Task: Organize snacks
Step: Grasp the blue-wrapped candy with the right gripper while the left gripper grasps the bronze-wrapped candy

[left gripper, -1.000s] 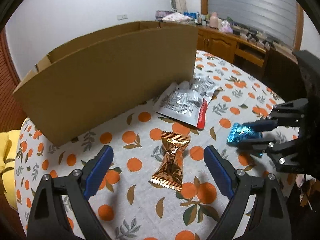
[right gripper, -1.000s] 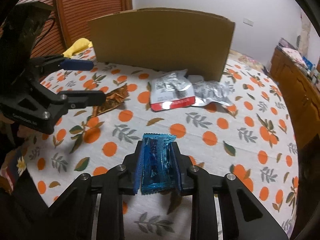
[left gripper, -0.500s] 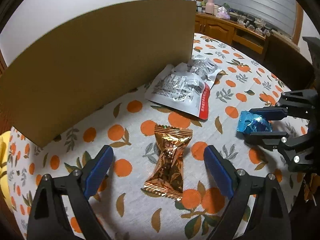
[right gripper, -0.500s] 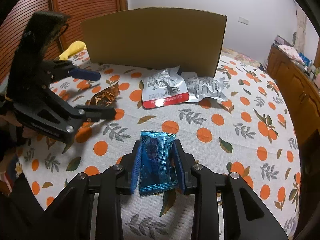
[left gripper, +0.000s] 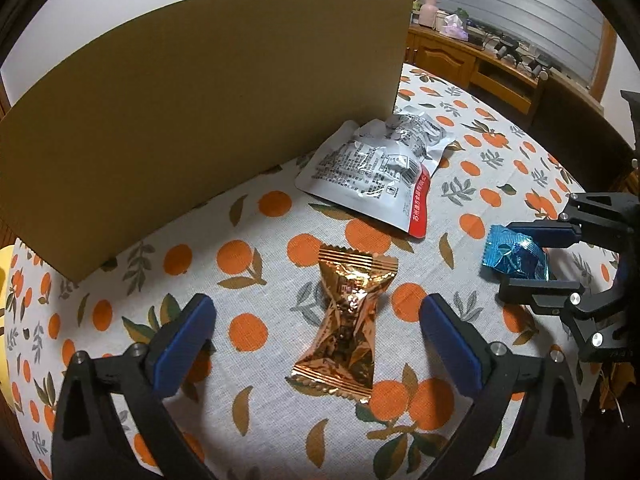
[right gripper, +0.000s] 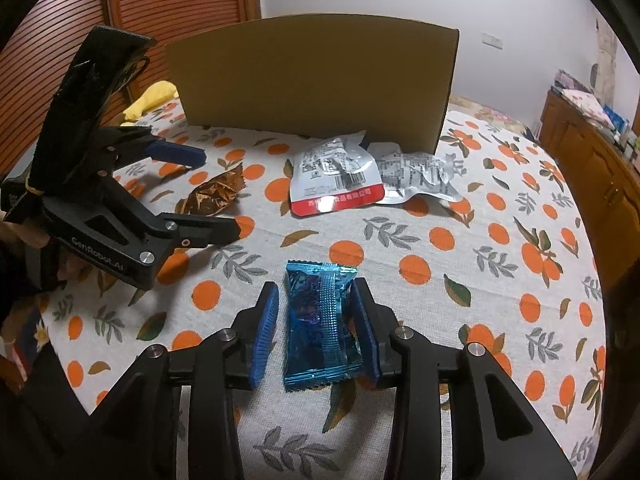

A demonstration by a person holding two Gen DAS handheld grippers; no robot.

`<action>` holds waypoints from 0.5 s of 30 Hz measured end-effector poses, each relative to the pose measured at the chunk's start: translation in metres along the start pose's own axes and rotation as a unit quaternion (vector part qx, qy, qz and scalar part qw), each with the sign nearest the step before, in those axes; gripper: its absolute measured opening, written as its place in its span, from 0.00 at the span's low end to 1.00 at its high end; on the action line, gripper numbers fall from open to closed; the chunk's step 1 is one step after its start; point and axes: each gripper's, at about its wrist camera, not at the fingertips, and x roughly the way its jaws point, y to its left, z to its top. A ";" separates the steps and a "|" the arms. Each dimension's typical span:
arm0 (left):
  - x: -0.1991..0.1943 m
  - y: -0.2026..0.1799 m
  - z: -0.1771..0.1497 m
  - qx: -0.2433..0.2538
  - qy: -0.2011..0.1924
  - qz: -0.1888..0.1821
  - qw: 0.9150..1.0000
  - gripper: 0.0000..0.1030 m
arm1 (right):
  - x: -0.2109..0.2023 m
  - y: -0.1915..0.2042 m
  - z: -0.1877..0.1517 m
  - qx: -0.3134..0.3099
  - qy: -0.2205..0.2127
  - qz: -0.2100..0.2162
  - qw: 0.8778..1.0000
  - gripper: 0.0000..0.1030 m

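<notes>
A tabletop covered in a white cloth printed with oranges and leaves carries several snacks in front of a tall brown cardboard box.

The left hand-held gripper hangs over the cloth with its blue-padded jaws spread wide, having just been opening further. A gold foil candy wrapper lies flat on the cloth between them, touching neither pad.

The right hand-held gripper sits low to the cloth, and its jaws have just been opening. A blue foil snack packet lies between them. There is a clear gap at the left pad; the packet's edge seems to rest against the right pad, though the angle makes that hard to confirm. The packet is released rather than pinched.

Near the box's right corner lie two silver pouches: a white and silver pouch with a red band, and a crumpled silver pouch just beside it, partly overlapped. A wooden cabinet stands beyond the tabletop.
</notes>
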 end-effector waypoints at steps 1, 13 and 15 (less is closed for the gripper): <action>-0.001 0.001 0.000 0.000 0.000 0.000 1.000 1.00 | 0.000 0.000 0.000 0.000 0.000 0.000 1.000 0.36; -0.001 0.001 0.001 0.003 -0.002 -0.007 1.000 0.95 | 0.000 0.004 0.000 -0.006 0.006 -0.016 1.000 0.61; -0.003 0.000 0.001 0.004 -0.008 -0.009 1.000 0.88 | 0.000 0.004 0.000 -0.009 0.006 -0.019 1.000 0.61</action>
